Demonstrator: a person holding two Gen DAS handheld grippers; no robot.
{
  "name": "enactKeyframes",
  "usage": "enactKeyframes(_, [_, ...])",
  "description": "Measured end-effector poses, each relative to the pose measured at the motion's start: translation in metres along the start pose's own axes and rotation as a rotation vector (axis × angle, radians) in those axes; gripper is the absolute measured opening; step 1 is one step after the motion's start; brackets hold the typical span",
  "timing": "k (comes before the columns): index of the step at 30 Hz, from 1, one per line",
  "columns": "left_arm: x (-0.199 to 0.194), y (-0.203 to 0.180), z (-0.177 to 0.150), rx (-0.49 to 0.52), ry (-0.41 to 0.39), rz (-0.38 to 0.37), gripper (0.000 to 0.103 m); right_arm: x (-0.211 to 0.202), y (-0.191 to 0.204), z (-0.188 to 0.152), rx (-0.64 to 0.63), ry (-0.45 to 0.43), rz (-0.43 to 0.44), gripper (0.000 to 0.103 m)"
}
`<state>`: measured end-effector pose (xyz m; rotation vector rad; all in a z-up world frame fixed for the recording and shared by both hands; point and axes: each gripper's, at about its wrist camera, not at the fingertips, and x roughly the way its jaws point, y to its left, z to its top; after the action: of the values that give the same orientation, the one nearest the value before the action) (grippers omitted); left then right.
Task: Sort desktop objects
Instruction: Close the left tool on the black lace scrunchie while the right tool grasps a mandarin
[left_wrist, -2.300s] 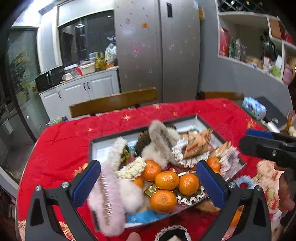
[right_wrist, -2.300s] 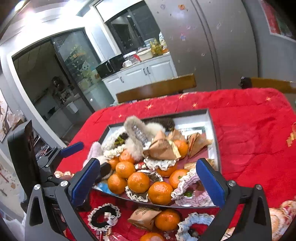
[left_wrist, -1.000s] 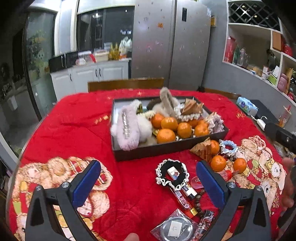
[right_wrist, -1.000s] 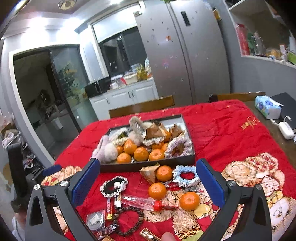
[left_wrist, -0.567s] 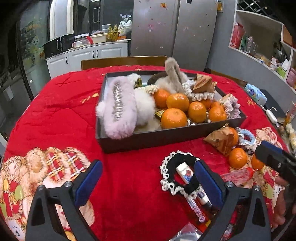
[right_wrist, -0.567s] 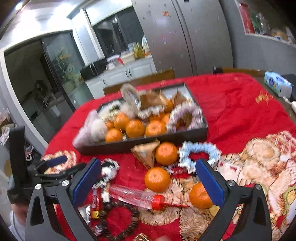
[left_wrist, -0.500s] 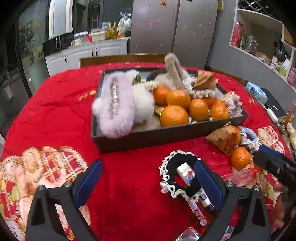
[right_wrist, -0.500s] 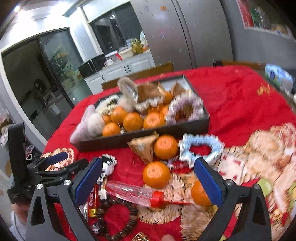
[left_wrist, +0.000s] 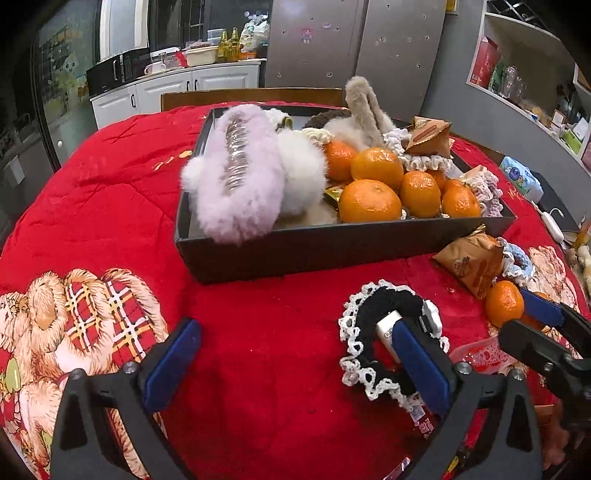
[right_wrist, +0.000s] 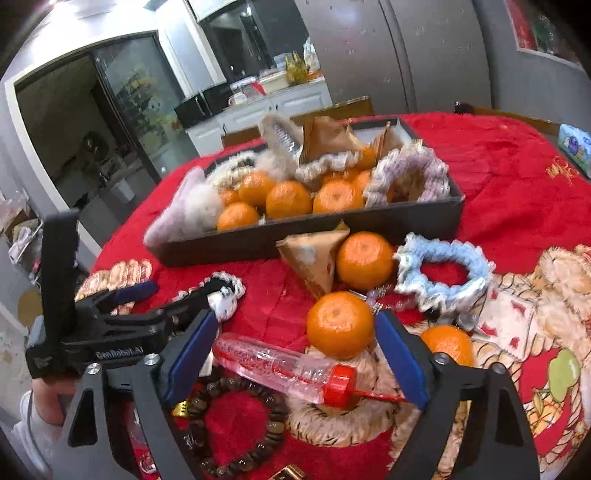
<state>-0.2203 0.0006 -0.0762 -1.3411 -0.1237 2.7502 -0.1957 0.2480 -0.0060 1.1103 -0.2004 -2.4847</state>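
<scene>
The right tongs (right_wrist: 291, 363) are closing, blue pads either side of a clear pink plastic tube with a red cap (right_wrist: 280, 365) and a loose orange mandarin (right_wrist: 340, 325), both lying on the red quilted worktop (right_wrist: 498, 177) just in front of the black rectangular tray (right_wrist: 314, 236); nothing is pinched yet. To do this well, the pads should commit to one thing, the mandarin probably, squeezing across its middle so it does not roll out. The left tongs (left_wrist: 295, 363) stand spread and empty, their right pad over a black scrunchie with white lace edging (left_wrist: 373, 343) in front of the tray. Only the right view shows a brown bead bracelet (right_wrist: 240, 428); only the left shows the lilac fluffy hair clip (left_wrist: 236, 173) in the tray's near corner.
</scene>
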Motion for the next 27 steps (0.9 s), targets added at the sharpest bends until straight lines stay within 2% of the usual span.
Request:
enactKeyframes(2, [-0.003,0.004,-0.002,0.018,0.004,-0.010,0.103,0.002,0.003,-0.001,-0.020,0.002,-0.028,0.082])
enactKeyframes(4, [-0.006,0.006,-0.004,0.032,0.003,-0.004,0.097,0.002,0.002,-0.001,-0.014,-0.003,-0.033,0.080])
enactKeyframes(6, [-0.007,0.004,-0.006,0.049,0.000,0.032,0.086,0.003,-0.002,0.000,-0.008,-0.004,-0.048,0.077])
enactKeyframes(11, [-0.012,-0.002,-0.008,0.073,-0.007,0.038,0.077,0.007,0.001,0.002,-0.034,0.005,-0.121,0.073])
enactKeyframes(13, [-0.013,-0.006,-0.009,0.093,-0.013,0.030,0.068,0.011,0.005,0.002,-0.058,0.016,-0.148,0.073])
enactKeyframes(15, [-0.015,-0.010,-0.010,0.112,-0.016,0.012,0.052,0.014,0.009,0.002,-0.072,0.025,-0.166,0.073])
enactKeyframes(16, [-0.016,-0.012,-0.010,0.118,-0.019,0.006,0.050,0.016,0.010,0.002,-0.072,0.027,-0.176,0.073])
enactKeyframes(18, [-0.017,-0.014,-0.011,0.123,-0.023,-0.006,0.036,0.017,0.011,0.001,-0.073,0.031,-0.188,0.071])
enactKeyframes(19, [-0.017,-0.014,-0.010,0.122,-0.024,-0.013,0.034,0.018,0.011,0.001,-0.071,0.032,-0.193,0.070])
enactKeyframes(20, [-0.018,-0.013,-0.010,0.122,-0.023,-0.030,0.027,0.018,0.010,0.001,-0.066,0.032,-0.198,0.066])
enactKeyframes(21, [-0.018,-0.013,-0.010,0.121,-0.022,-0.043,0.025,0.018,0.010,0.000,-0.064,0.032,-0.207,0.063])
enactKeyframes(23, [-0.020,-0.011,-0.011,0.119,-0.024,-0.065,0.020,0.018,0.011,0.000,-0.062,0.032,-0.241,0.048])
enactKeyframes(25, [-0.022,-0.009,-0.012,0.107,-0.028,-0.089,0.016,0.017,0.012,-0.001,-0.061,0.039,-0.271,0.039])
enactKeyframes(27, [-0.025,-0.006,-0.009,0.086,-0.030,-0.113,0.013,0.015,0.011,-0.002,-0.043,0.037,-0.251,0.039])
